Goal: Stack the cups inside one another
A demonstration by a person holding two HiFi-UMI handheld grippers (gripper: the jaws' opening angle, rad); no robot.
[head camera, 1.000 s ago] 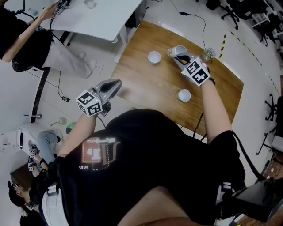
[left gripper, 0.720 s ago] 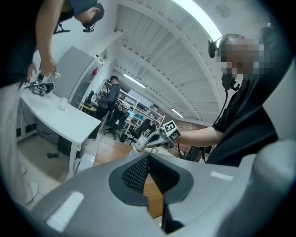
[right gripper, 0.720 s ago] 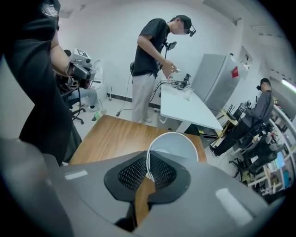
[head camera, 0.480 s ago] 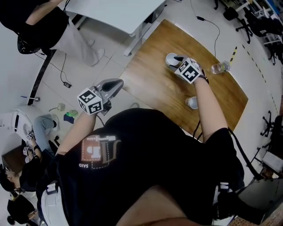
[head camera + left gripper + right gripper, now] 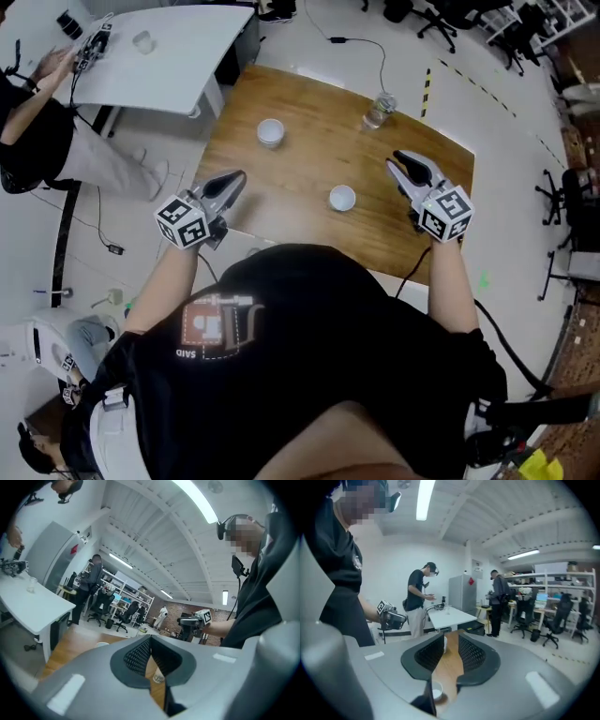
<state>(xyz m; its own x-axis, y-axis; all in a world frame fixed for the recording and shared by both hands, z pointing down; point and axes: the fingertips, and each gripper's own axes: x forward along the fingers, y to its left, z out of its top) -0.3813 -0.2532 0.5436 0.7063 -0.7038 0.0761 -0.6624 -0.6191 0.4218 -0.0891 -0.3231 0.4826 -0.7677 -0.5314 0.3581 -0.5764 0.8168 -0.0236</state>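
Two white cups stand on the wooden table (image 5: 309, 164): one cup (image 5: 271, 131) at the far left, a second cup (image 5: 342, 198) near the middle. My right gripper (image 5: 401, 165) hovers over the table's right part, right of the middle cup, its jaws apart and closing with nothing between them. In the right gripper view the near cup (image 5: 437, 692) and the far cup (image 5: 445, 643) show through the gap of that gripper (image 5: 451, 641). My left gripper (image 5: 239, 176) is shut and empty at the table's left edge; its own view shows it (image 5: 150, 641) with a cup (image 5: 158, 677) beyond.
A clear plastic bottle (image 5: 378, 112) stands at the table's far edge. A white desk (image 5: 159, 56) with a person at it lies to the far left. Office chairs and cables are on the floor behind.
My right gripper held a cup near the bottle, carried it over the far-left cup, let it go, and has drawn back to the right with its jaws apart. The left gripper shifted slightly.
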